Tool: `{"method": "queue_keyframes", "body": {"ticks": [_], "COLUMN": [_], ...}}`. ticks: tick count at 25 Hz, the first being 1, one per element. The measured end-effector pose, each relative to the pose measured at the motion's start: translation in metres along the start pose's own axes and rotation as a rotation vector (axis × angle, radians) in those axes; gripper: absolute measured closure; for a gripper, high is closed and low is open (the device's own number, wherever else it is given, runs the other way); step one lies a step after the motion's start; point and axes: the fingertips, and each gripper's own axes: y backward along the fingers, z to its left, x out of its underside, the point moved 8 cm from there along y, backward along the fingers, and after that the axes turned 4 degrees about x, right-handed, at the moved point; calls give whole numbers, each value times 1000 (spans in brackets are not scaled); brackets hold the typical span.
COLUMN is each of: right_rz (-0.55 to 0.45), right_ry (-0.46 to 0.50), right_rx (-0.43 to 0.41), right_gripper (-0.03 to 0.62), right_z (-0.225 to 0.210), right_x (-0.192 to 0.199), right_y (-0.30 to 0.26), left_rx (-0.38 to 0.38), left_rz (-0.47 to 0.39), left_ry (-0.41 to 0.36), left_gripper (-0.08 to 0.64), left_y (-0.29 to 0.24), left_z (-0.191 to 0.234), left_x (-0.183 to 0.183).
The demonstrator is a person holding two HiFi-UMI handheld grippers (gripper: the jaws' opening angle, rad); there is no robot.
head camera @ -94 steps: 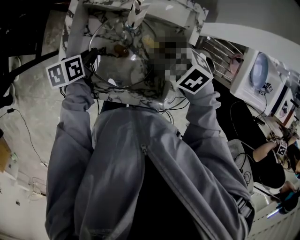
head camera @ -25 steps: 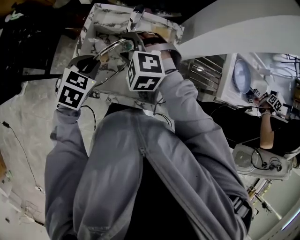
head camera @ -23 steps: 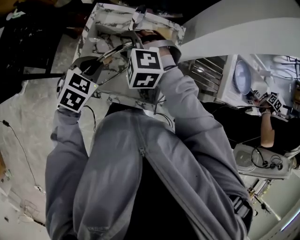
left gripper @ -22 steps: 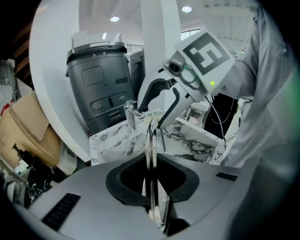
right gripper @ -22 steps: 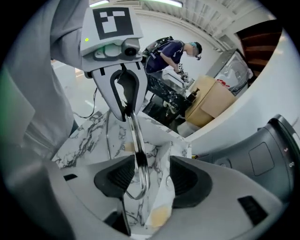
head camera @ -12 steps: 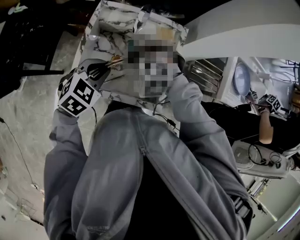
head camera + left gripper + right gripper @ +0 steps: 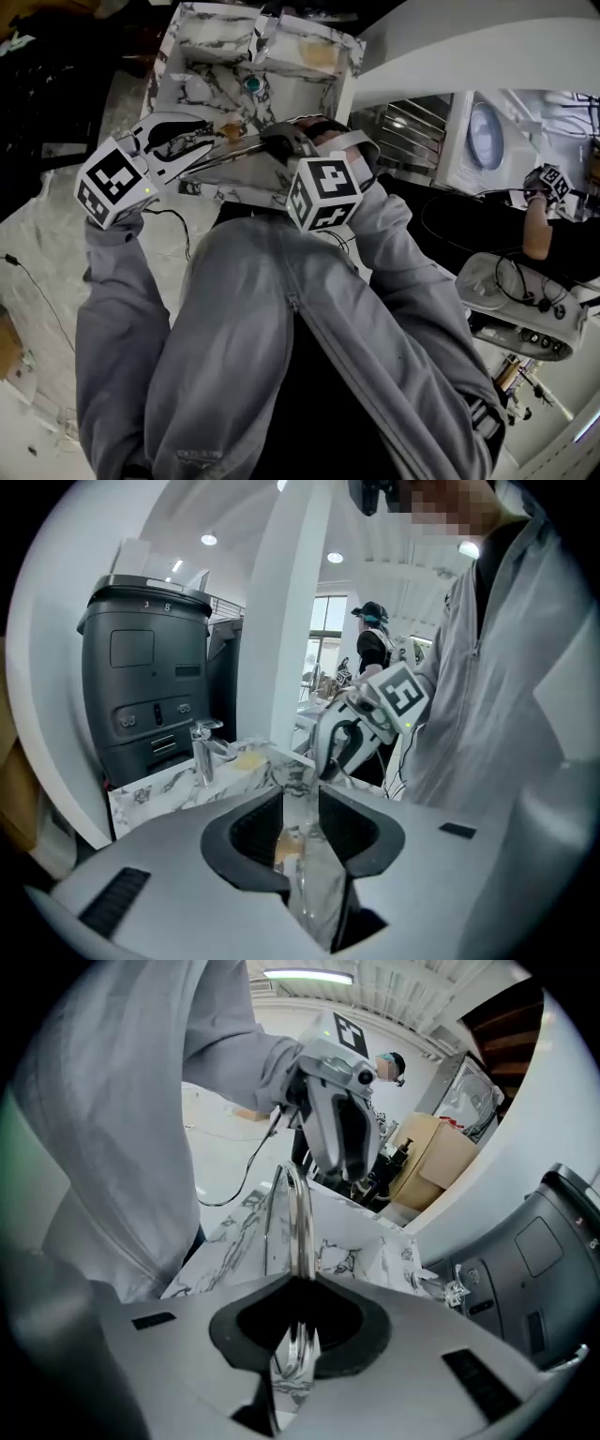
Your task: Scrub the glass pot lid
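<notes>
I am holding the glass pot lid [image 7: 246,150] up over the marble sink [image 7: 202,89], between my two claws. My right claw [image 7: 298,1283] is gripping it: the jaws are pressed together on the lid's [image 7: 298,1208] metal rim, which is rising edge-on straight out of them and curving up toward my left claw [image 7: 337,1129] opposite. My left claw [image 7: 300,803] is not clamping; its jaws have just been opening and are standing a little apart, with the lid's [image 7: 309,878] clear glass edge running through the gap between them, and I am not seeing either pad pressing on it. Through that same view my right claw [image 7: 347,742] is facing me across the lid, and the chrome tap [image 7: 202,752] is standing at the far side of the sink [image 7: 164,785]. From the head view, my left claw [image 7: 217,142] is pointing in from the left and my right claw [image 7: 281,142] from the right, both reaching over the sink's near wall, with the lid tilted thinly between them above the basin.
</notes>
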Motion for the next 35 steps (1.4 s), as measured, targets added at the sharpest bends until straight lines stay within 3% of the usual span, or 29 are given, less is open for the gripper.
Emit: {"method": "queue_keyframes", "body": {"ticks": [3,6,9,16,20,30,35], "right_rz": [-6,-8,-7,-2,-2,-38,-65], "right_ry": [-18,-26,-32,-62,-72,-64,-51], "right_rx": [11,16,30,93,140,226,255], "right_gripper": [540,538,539,538,538,540,541], "right_z": [8,17,21,41,56,60,67], "right_x": [5,10,16,18,18,32,36], "right_y": [4,8,11,16,18,19,20], "left_rx": [29,212,351,499,540,539,499], "left_rz": [82,185,175,155,162,184,196], "left_ry": [3,39,223,606,731,772,680], "left_gripper": [424,344,268,221,218,212,213], "left_y": [-25,-68,-100,-141,-150,-155,-155], "left_z": [25,38,55,64,57,52,54], "left_x": [13,38,57,93,106,103,97]}}
